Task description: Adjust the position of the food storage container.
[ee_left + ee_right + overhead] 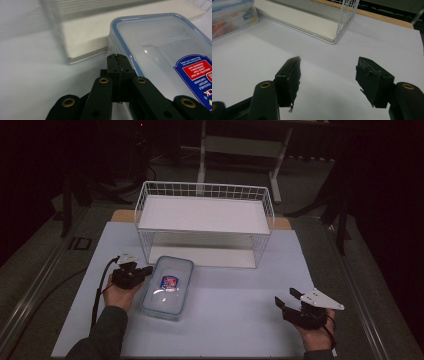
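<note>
The clear plastic food container (167,288), fitted with a blue-rimmed lid bearing a red and blue label (170,282), lies flat on the white table sheet (240,320), just in front of the white wire shelf rack (205,222), toward the rack's left end. It stands apart from the rack's lower board, with a narrow strip of sheet between them.

The left gripper (146,270) sits just beside the container's left long side, near the corner closest to the rack. In the left gripper view its jaws are pressed together with nothing between them, and the left gripper (117,58) tips lie right against the container (160,50) wall; actual contact cannot be confirmed.

The right gripper (286,301) rests well apart from the container, to its right, in front of the rack's right end. Its jaws are spread wide and hold nothing, above bare sheet in the right gripper view (328,75).
</note>
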The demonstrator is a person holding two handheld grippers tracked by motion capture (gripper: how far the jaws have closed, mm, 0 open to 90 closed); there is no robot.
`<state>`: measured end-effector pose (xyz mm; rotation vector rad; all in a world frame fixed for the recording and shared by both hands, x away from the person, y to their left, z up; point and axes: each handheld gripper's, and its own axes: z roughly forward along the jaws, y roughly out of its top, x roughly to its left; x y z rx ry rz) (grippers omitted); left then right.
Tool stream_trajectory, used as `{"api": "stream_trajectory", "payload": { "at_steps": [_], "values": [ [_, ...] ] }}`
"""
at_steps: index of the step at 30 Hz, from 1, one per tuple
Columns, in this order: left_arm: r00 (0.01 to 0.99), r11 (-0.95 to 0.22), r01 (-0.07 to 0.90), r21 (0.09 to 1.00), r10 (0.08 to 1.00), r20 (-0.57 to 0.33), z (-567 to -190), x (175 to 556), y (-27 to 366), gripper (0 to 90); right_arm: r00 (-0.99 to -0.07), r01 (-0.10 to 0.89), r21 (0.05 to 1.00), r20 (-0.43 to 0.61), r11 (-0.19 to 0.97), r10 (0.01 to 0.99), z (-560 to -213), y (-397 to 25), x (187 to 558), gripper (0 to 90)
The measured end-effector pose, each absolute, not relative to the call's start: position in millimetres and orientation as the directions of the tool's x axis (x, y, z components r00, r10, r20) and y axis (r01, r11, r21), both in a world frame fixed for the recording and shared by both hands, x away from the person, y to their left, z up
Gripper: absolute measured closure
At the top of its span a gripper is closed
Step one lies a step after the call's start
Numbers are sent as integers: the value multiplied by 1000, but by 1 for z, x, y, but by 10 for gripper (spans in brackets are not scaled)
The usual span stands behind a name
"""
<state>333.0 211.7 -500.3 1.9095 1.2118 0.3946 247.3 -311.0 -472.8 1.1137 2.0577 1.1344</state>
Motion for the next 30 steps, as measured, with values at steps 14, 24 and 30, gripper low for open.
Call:
{"api": "stream_trajectory", "payload": {
  "at_steps": [14, 24, 30],
  "values": [
    [641, -299, 559, 773, 748, -175, -495, 338, 140, 900, -518, 405, 862, -58, 304, 853, -472, -312, 247, 362],
    [686, -273, 492, 827, 706, -175, -472, 317, 127, 898, -513, 407, 863, -55, 298, 857, -472, -315, 246, 362],
    [734, -272, 466, 842, 651, -196, -459, 290, 120, 898, -518, 405, 862, -60, 306, 853, -472, -312, 246, 362]
  ]
}}
